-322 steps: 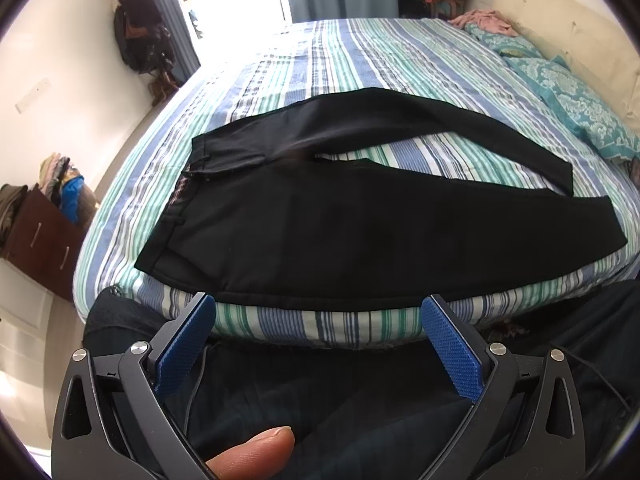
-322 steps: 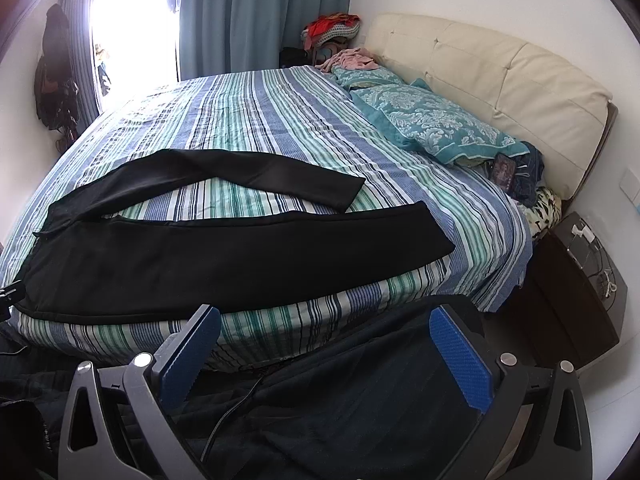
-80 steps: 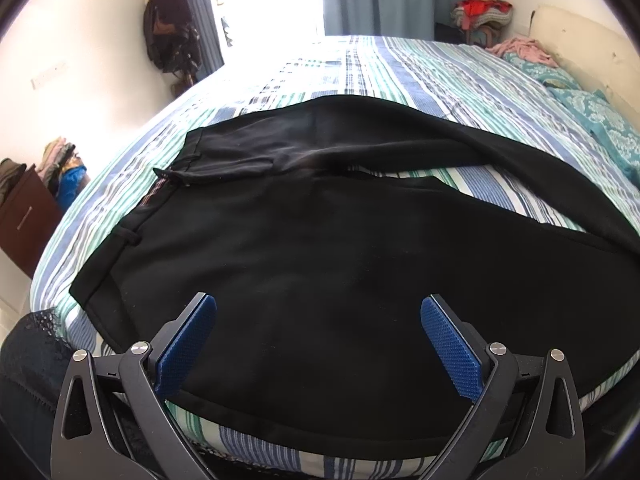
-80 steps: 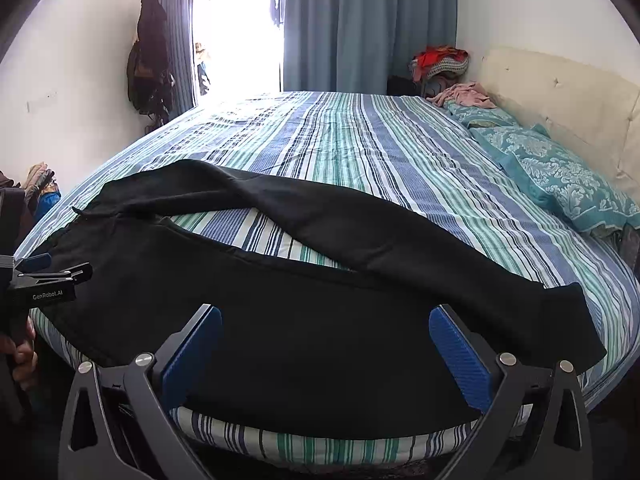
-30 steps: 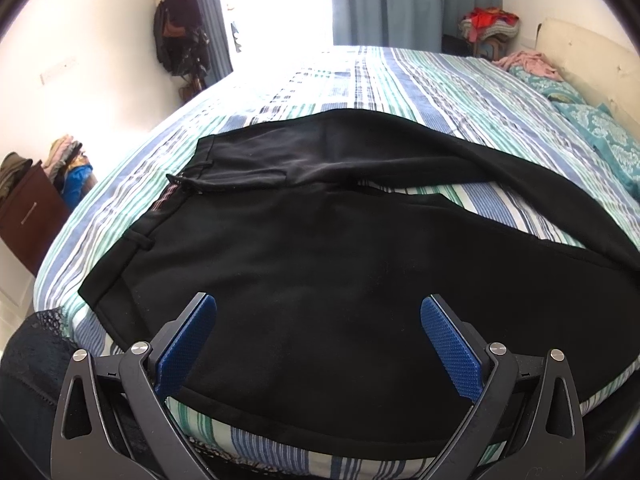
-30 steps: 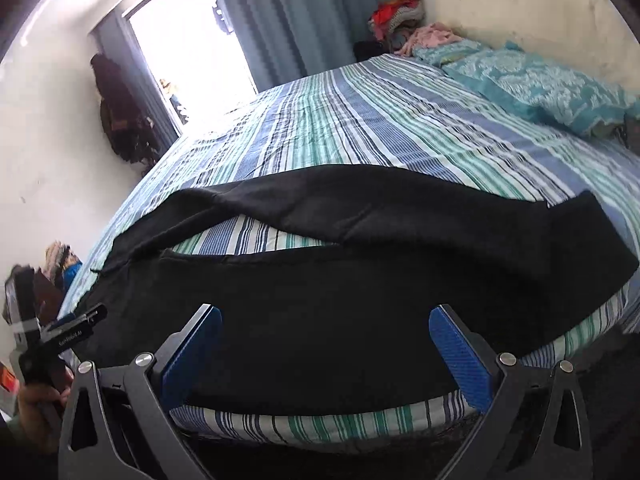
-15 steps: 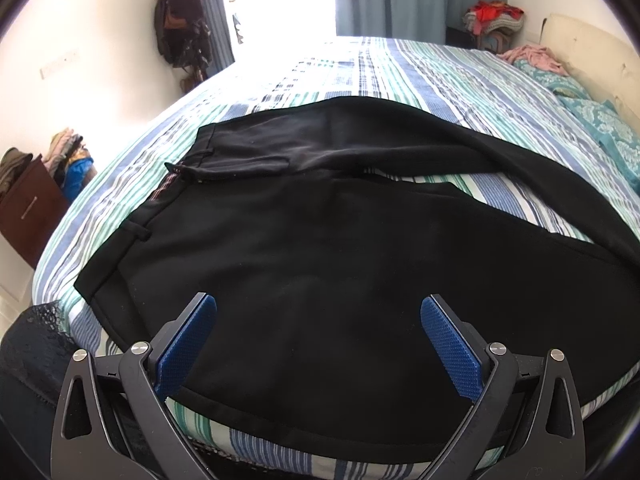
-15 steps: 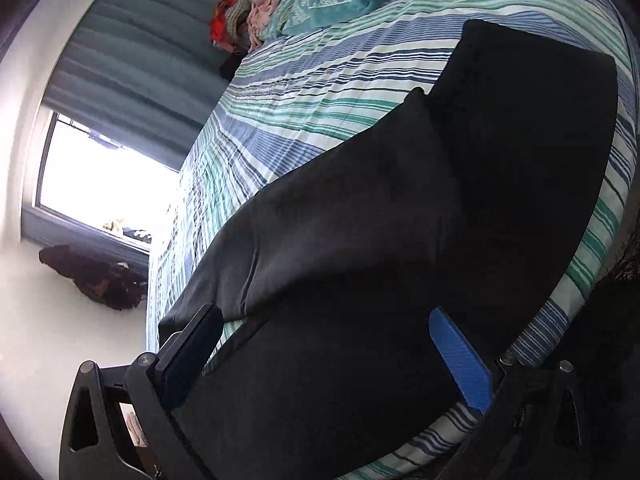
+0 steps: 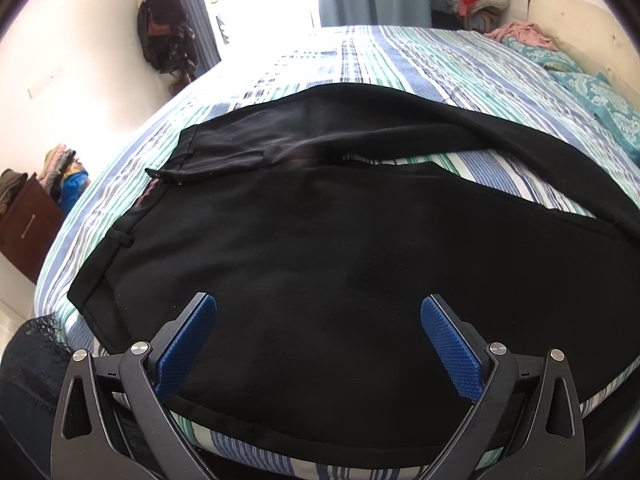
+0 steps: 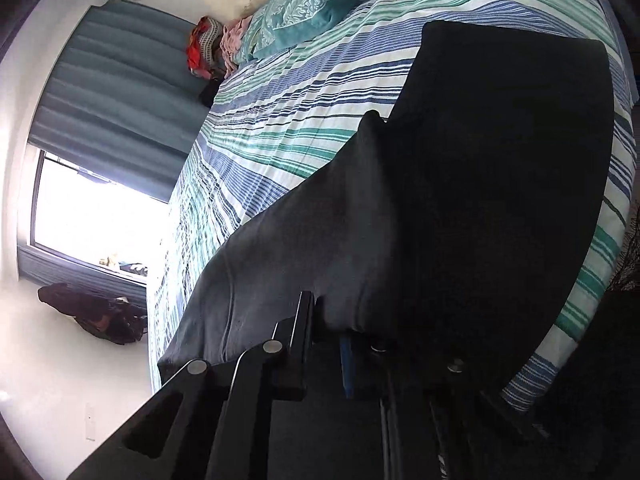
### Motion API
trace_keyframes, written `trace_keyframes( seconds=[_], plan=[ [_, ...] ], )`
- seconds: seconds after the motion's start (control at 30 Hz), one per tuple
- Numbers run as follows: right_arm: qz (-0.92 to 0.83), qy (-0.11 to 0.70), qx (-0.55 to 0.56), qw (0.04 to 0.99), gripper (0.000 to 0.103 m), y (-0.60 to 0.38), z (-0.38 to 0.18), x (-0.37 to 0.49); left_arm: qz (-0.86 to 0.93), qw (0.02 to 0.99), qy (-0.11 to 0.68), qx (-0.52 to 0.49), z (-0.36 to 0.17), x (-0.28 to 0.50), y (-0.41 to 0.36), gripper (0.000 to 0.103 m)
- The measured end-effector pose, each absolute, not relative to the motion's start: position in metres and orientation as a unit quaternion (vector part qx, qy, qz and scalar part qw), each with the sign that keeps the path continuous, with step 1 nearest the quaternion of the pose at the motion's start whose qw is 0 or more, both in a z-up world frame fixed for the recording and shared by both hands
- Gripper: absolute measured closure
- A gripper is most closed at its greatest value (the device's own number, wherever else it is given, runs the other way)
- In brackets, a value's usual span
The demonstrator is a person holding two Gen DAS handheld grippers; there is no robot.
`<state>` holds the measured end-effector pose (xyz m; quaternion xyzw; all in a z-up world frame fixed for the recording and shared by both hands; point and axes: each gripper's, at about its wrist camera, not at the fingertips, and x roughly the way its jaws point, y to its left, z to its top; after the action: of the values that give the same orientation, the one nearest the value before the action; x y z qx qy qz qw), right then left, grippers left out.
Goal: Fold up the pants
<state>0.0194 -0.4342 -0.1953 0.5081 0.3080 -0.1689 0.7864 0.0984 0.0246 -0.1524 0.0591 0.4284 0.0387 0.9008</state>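
Note:
Black pants [image 9: 320, 240] lie spread on the striped bed [image 9: 384, 60], waistband at the left, one leg angled away from the other. My left gripper [image 9: 318, 336] is open and hovers over the near leg close to the bed's front edge. My right gripper [image 10: 344, 332] is rolled sideways and shut on the pants [image 10: 480, 200], pinching a raised fold of the leg fabric near the hem end.
Teal pillows [image 10: 320, 4] and a cream headboard [image 9: 580, 20] are at the bed's right end. A pile of clothes [image 9: 478, 0] sits by the curtain. A brown cabinet [image 9: 28, 224] stands left of the bed. Dark clothes hang on the wall [image 9: 164, 32].
My right gripper rolled sideways, moved to the leg end and closed on the fabric. My left gripper stayed open over the near leg, shifting only slightly.

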Motion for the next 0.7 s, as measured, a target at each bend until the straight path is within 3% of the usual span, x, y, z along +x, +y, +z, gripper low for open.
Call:
trace_keyframes(
  seconds=[0.2, 0.23, 0.3, 0.33, 0.37, 0.5, 0.53, 0.63, 0.7],
  plan=[
    [-0.164, 0.302, 0.478, 0.808, 0.096, -0.429, -0.184, 0.015, 0.039, 0.898, 0.434, 0.062, -0.155, 0.099, 0.024, 0.001],
    [-0.166, 0.307, 0.48, 0.805, 0.093, -0.43, -0.186, 0.015, 0.04, 0.898, 0.434, 0.061, -0.155, 0.1, 0.024, 0.001],
    [-0.182, 0.317, 0.485, 0.794, 0.077, -0.432, -0.19, 0.017, 0.04, 0.899, 0.433, 0.06, -0.155, 0.099, 0.024, 0.001],
    [-0.189, 0.318, 0.489, 0.79, 0.059, -0.432, -0.191, 0.016, 0.039, 0.899, 0.432, 0.061, -0.155, 0.099, 0.024, 0.001],
    [-0.185, 0.309, 0.495, 0.791, 0.054, -0.432, -0.192, 0.014, 0.039, 0.899, 0.431, 0.063, -0.154, 0.099, 0.023, 0.001],
    [-0.189, 0.303, 0.491, 0.795, 0.053, -0.435, -0.191, 0.016, 0.036, 0.898, 0.434, 0.066, -0.156, 0.098, 0.021, 0.001],
    [-0.189, 0.299, 0.497, 0.792, 0.054, -0.436, -0.193, 0.015, 0.035, 0.897, 0.435, 0.067, -0.156, 0.098, 0.021, 0.001],
    [-0.187, 0.298, 0.494, 0.795, 0.098, -0.439, -0.191, 0.012, 0.028, 0.896, 0.437, 0.069, -0.155, 0.098, 0.018, 0.001],
    [-0.18, 0.288, 0.478, 0.81, 0.098, -0.436, -0.178, 0.011, 0.016, 0.894, 0.443, 0.067, -0.153, 0.102, 0.016, 0.001]
  ],
)
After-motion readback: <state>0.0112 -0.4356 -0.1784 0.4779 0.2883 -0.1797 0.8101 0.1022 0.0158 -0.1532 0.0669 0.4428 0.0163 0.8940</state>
